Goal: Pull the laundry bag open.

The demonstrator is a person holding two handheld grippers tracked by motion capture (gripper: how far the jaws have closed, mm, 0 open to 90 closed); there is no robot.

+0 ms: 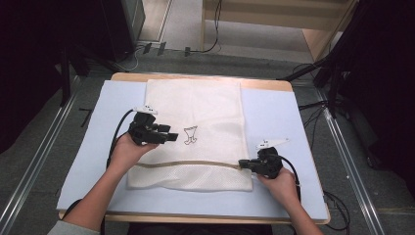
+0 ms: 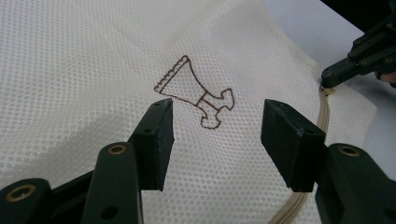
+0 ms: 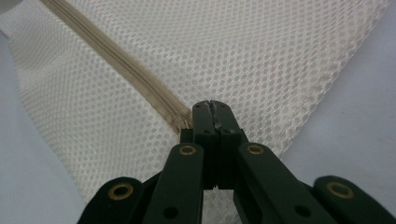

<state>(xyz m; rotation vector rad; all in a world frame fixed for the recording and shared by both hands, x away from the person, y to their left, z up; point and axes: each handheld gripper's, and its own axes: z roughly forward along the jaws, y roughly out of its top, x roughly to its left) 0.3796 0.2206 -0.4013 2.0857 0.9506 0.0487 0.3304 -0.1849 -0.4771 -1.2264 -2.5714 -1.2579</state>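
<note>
A white mesh laundry bag lies flat in the middle of the tabletop, on its pale blue cover, with a tan zipper running across its near part. The left gripper hovers over the bag's left half, its fingers spread wide apart just beside a small brown outline drawing. The right gripper sits at the zipper's right end, its fingers pressed together on the zipper there.
</note>
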